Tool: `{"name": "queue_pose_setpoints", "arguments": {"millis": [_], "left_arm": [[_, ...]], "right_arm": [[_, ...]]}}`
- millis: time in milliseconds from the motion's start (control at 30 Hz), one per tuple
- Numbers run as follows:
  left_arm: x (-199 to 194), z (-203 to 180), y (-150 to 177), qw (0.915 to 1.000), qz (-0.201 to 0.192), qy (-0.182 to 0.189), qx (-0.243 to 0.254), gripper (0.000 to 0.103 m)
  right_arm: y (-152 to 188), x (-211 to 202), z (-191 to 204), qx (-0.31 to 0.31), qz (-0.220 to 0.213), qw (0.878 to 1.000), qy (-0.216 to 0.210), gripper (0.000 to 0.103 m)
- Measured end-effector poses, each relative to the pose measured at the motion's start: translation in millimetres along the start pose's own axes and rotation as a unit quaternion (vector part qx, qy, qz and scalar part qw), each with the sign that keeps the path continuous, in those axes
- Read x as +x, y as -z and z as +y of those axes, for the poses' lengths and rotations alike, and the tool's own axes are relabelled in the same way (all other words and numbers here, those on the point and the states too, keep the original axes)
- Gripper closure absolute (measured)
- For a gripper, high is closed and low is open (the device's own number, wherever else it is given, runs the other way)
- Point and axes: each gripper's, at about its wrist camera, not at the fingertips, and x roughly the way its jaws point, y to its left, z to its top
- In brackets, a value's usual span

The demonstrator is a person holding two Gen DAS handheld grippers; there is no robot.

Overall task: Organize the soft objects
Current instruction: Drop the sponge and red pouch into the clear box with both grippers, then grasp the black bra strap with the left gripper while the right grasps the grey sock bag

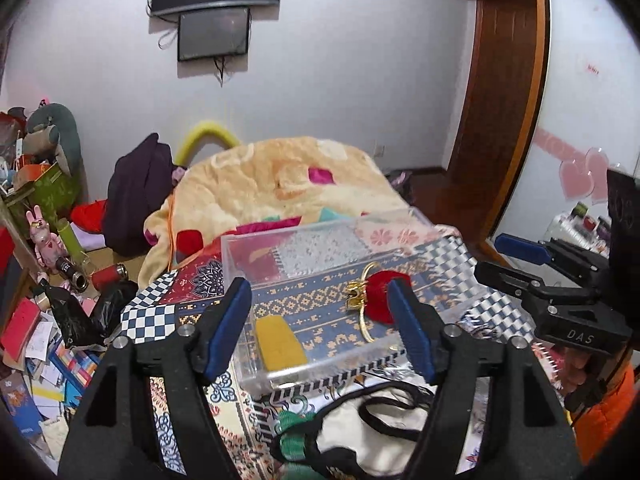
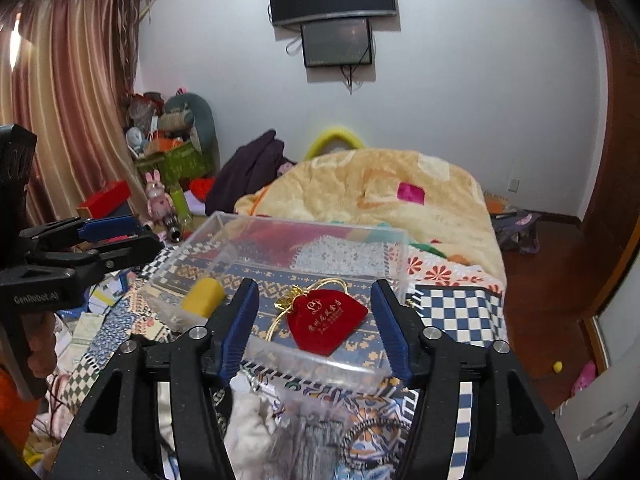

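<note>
A clear plastic box [image 1: 240, 248] [image 2: 400, 240] sits on the patterned bedspread. Inside lie a red velvet pouch [image 1: 382, 294] [image 2: 326, 320] with a gold cord and a yellow sponge [image 1: 280, 344] [image 2: 202, 296]. My left gripper [image 1: 320, 320] is open and empty, just short of the box's near wall. My right gripper [image 2: 316, 320] is open and empty, its fingers either side of the pouch as seen from above the near wall. It also shows from the side in the left wrist view [image 1: 516, 256]. A white cloth with black straps [image 1: 372, 428] lies before the box.
A green scrunchie [image 1: 296, 436] lies near the white cloth. A yellow blanket [image 1: 288, 184] is piled beyond the box. Cluttered boxes, papers and toys [image 1: 48, 280] fill the floor at left. A crumpled clear bag [image 2: 304, 424] and white cloth [image 2: 252, 420] lie near my right gripper.
</note>
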Motion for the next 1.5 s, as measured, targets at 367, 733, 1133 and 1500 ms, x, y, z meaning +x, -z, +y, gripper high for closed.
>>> {"name": "queue_pose_setpoints", "arguments": {"millis": [367, 733, 1133, 1500], "left_arm": [[-30.3, 2.0, 30.1, 0.9999, -0.008, -0.007, -0.008, 0.028], [-17.9, -6.4, 96.7, 0.9986, 0.047, -0.007, -0.024, 0.028], [0.9, -13.5, 122.7, 0.9951, 0.082, 0.022, -0.05, 0.051], [11.8, -13.3, 137.5, 0.9939, 0.094, 0.007, -0.058, 0.072]], "right_arm": [[33.5, -22.0, 6.5, 0.007, 0.0, 1.0, 0.002, 0.041], [79.9, -5.9, 2.4, 0.038, 0.071, 0.997, -0.002, 0.041], [109.1, 3.5, -5.0, 0.068, 0.108, 0.992, -0.017, 0.049], [114.3, 1.4, 0.2, 0.074, 0.109, 0.991, -0.028, 0.072]]}}
